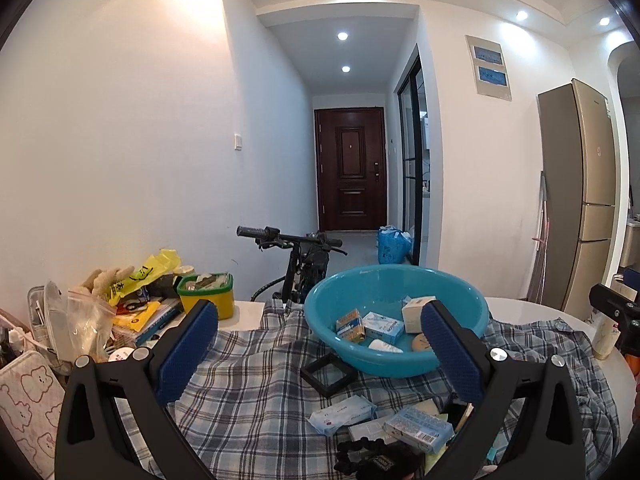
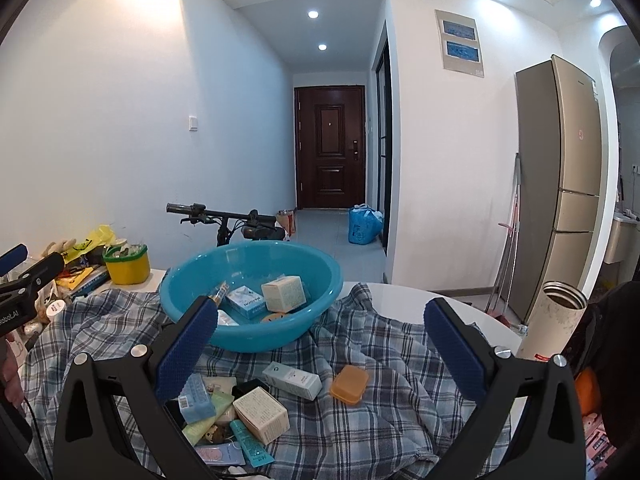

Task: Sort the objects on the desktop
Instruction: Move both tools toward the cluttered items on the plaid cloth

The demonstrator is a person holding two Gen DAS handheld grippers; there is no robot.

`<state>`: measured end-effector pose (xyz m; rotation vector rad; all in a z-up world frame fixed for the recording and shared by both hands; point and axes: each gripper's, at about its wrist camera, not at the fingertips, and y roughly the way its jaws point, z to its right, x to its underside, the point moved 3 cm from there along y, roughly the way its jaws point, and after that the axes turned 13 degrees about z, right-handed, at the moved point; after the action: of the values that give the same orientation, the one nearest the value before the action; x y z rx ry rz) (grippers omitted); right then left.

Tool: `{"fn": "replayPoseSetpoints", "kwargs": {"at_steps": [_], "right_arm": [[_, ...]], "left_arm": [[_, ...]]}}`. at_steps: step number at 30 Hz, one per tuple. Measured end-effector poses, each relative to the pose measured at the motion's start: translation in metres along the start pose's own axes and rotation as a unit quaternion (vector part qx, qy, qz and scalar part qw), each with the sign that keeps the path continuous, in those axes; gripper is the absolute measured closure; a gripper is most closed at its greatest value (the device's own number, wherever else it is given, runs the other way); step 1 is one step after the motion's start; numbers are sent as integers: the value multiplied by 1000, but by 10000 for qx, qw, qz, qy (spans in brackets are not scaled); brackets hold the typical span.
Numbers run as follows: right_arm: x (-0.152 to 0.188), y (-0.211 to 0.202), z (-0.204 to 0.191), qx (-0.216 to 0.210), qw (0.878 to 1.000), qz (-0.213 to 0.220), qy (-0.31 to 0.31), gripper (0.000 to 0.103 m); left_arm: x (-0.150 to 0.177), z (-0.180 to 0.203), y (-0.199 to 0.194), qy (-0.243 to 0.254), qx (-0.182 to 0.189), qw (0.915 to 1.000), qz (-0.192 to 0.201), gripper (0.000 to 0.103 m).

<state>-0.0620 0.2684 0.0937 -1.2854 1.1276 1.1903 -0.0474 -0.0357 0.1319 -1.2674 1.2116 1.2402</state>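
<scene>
A blue plastic basin [image 1: 460, 300] [image 2: 248, 336] sits on a plaid cloth [image 1: 256, 376] [image 2: 360, 420] and holds several small boxes and a tube. Loose items lie on the cloth in front of it: a wet-wipes pack [image 1: 342, 414], a blue box [image 1: 418, 428], a black square frame [image 1: 328, 374], a black scrunchie [image 1: 360, 454], an orange case [image 2: 349, 385], a white box [image 2: 292, 380], a beige box [image 2: 262, 414]. My left gripper [image 1: 320, 344] is open and empty above the cloth. My right gripper [image 2: 320, 340] is open and empty above the pile.
A yellow tub [image 1: 208, 296] [image 2: 126, 266], bags and books [image 1: 132, 316] crowd the table's left. A steel thermos [image 2: 554, 322] stands at the right edge. A bicycle [image 1: 300, 252] stands behind the table; a fridge [image 2: 560, 184] is at the right.
</scene>
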Motion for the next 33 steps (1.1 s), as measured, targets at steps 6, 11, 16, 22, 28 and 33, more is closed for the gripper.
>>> {"fn": "replayPoseSetpoints", "kwargs": {"at_steps": [6, 11, 16, 22, 28, 33], "right_arm": [[-35, -4, -1, -10, 9991, 421, 2, 0], [-63, -12, -5, -22, 9964, 843, -11, 0], [-83, -18, -9, -16, 9936, 1132, 52, 0], [-92, -17, -14, -35, 9937, 1120, 21, 0], [-76, 4, -15, -76, 9992, 389, -54, 0], [-65, 8, -13, -116, 9996, 230, -105, 0]], "left_arm": [[-43, -2, -11, -160, 3, 9982, 575, 0], [-69, 4, -18, -212, 107, 9954, 923, 0], [-91, 5, -25, -401, 107, 9922, 1173, 0], [-101, 5, -27, -374, -7, 9928, 1137, 0], [-80, 15, -2, 1, -9, 9993, 382, 0], [-57, 19, 20, 56, 19, 9997, -228, 0]]}}
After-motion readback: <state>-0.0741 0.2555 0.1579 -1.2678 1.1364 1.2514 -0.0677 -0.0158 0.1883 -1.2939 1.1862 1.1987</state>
